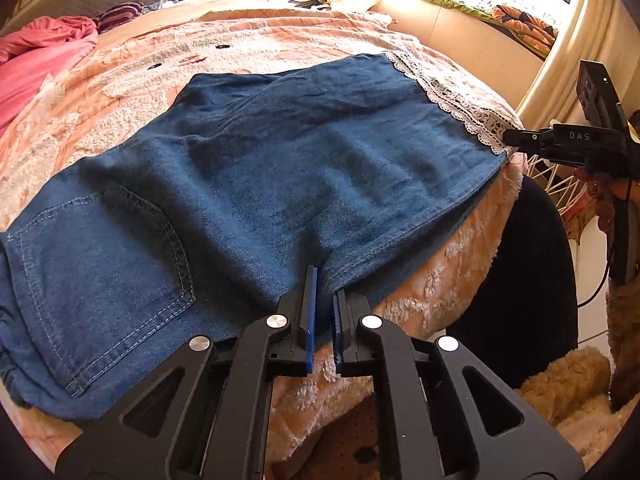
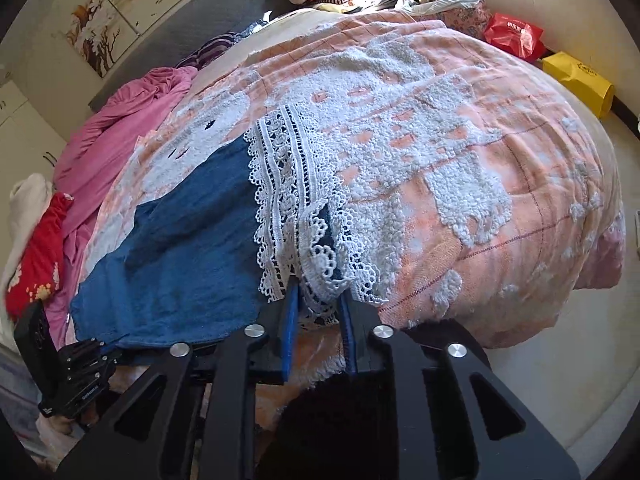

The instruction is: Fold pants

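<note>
Pants [image 1: 280,152] lying flat on the bed blanket [image 1: 248,36]; I'm pinching the crotch seam with my left gripper [image 1: 323,284], my right gripper [image 2: 318,300] clamping the lace hem [image 2: 288,200] — lifting both evenly matters.

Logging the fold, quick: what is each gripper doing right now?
Left gripper: jaws shut on the denim pants at the near edge.
Right gripper: jaws shut on the lace hem.

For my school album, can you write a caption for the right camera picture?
The right gripper pinches the lace hem of blue pants on a peach blanket.
</note>
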### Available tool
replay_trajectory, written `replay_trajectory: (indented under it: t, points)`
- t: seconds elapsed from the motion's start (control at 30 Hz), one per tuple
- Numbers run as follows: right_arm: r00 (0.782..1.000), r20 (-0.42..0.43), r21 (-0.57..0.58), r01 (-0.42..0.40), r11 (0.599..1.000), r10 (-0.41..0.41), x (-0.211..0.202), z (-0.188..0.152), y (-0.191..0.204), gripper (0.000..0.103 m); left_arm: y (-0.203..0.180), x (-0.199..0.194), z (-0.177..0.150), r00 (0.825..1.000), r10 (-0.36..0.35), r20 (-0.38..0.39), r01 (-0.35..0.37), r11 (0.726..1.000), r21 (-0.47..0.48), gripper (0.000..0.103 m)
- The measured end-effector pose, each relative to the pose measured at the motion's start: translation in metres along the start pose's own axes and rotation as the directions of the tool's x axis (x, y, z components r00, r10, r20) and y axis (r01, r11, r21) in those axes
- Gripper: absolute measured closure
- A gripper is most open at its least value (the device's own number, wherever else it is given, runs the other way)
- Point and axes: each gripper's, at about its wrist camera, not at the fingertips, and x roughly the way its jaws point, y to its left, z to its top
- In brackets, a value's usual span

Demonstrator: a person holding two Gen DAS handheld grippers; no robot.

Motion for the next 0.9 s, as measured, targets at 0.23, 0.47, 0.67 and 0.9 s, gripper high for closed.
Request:
replay_trajectory:
  t: [0.23,0.47,0.67,0.9]
  points:
    - [0.992,0.126,-0.131,0.042,0.991,-0.025,-0.035,0.004,0.033,0.054,0.009,-0.023,-0.006,0.997,-0.048,0.054,0.052,0.995,-0.087,0.076]
    - [1.0,-0.007,-0.303,-0.023,0.953,0.022,0.023,0.003,0.083,0.052,0.05,-0.082,-0.016,0.983,0.08,0.168,-0.031,0.961,-0.275,0.066]
    - [0.996,-0.073,-0.291,0.022,0.956,-0.045,0.054,-0.003,0.074,0.052,0.106,-0.125,-0.045,0.915,0.392,0.098,-0.311,0.838,-0.448,0.054]
    - [0.996,-0.077,-0.299,0.018,0.954,-0.043,0.053,-0.004,0.077,0.046,0.143,-0.103,-0.065,0.952,0.305,0.028,-0.229,0.771,-0.594,0.052]
